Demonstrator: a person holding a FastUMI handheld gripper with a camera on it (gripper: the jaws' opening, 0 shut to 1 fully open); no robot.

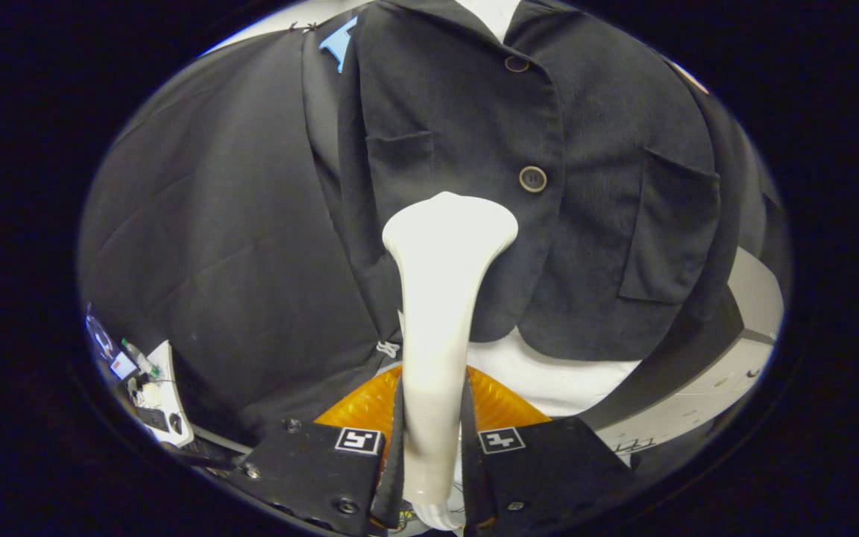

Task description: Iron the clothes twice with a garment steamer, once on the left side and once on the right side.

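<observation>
Gripper: both fingers pinch the handle of the garment steamer, a smooth, glossy white plastic wand flaring to a broad rounded head. Head sits against the jacket front, below the middle button. Jacket: dark, finely ribbed cloth, patch pockets, on a white mannequin.

One steamer, one jacket, two buttons.
</observation>
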